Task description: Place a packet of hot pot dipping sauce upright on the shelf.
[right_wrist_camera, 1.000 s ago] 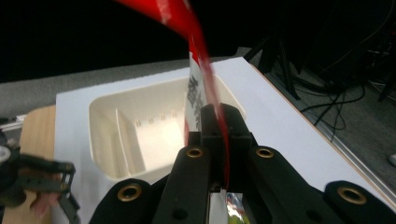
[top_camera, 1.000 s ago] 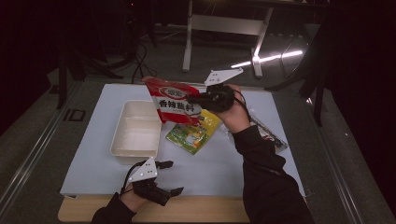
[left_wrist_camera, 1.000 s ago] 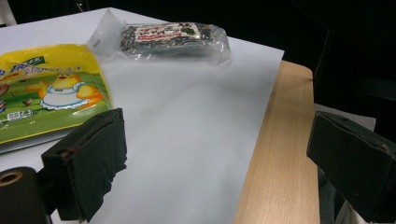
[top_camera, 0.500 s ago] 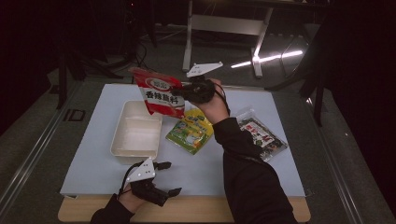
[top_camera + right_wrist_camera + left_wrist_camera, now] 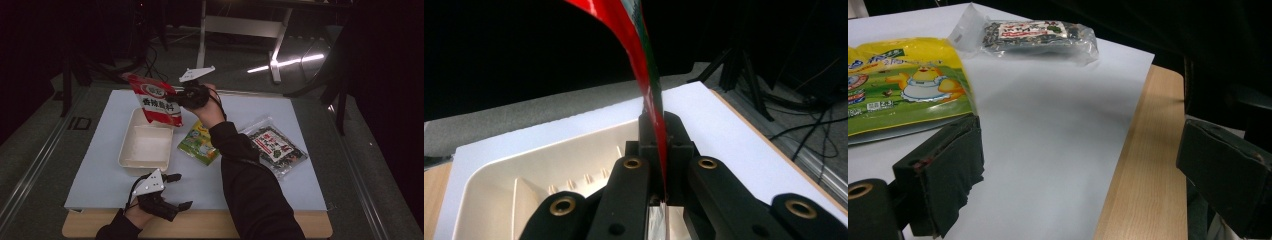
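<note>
My right gripper is shut on the edge of a red snack packet, holding it in the air above the far end of a cream tray. In the right gripper view the red packet rises from between the closed jaws, with the tray below. My left gripper rests open at the near edge of the table, nothing between its fingers. A yellow-green packet lies right of the tray, and the same packet lies just beyond my left gripper's jaw.
A clear bag of dark snacks lies to the right on the white mat, and shows again in the left gripper view. The wooden table edge runs along the near side. Stand legs rise behind the table.
My right gripper has carried the red packet leftward and a little lower, from above the yellow-green packet to above the tray. The left gripper has stayed put.
</note>
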